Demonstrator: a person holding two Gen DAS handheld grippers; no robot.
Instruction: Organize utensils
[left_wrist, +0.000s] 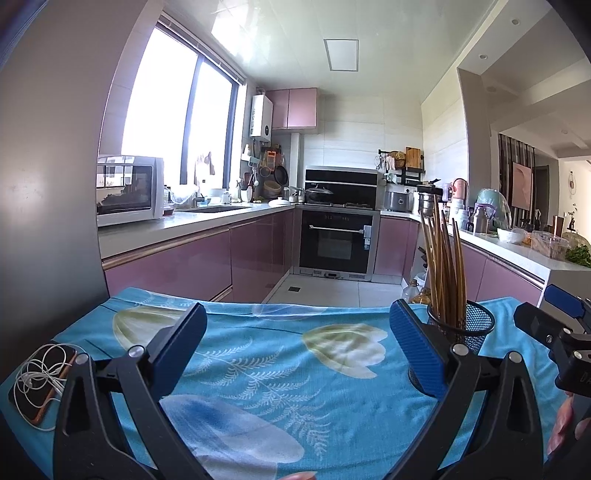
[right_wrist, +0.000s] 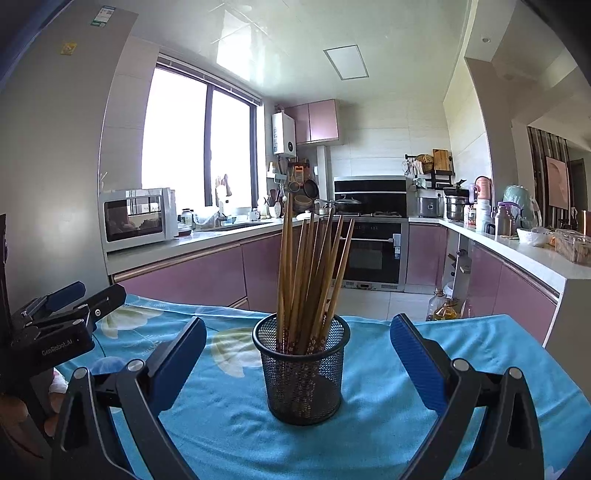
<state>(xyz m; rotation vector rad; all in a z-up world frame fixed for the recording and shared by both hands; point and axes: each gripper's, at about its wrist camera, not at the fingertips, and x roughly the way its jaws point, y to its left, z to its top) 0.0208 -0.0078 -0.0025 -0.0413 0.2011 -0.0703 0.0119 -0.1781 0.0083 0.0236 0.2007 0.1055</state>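
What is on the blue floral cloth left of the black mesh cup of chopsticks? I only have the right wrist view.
Observer: A dark phone lies at the cloth's left edge, with a white earphone cable coiled on top of it.
Operator: Is the left tool holding anything?
Observer: No. The left tool is open, and only the blue floral cloth shows between its fingers.
Operator: Where is the cup from that side?
Observer: The black mesh cup with the wooden chopsticks stands just past the left tool's right finger, which partly hides it.
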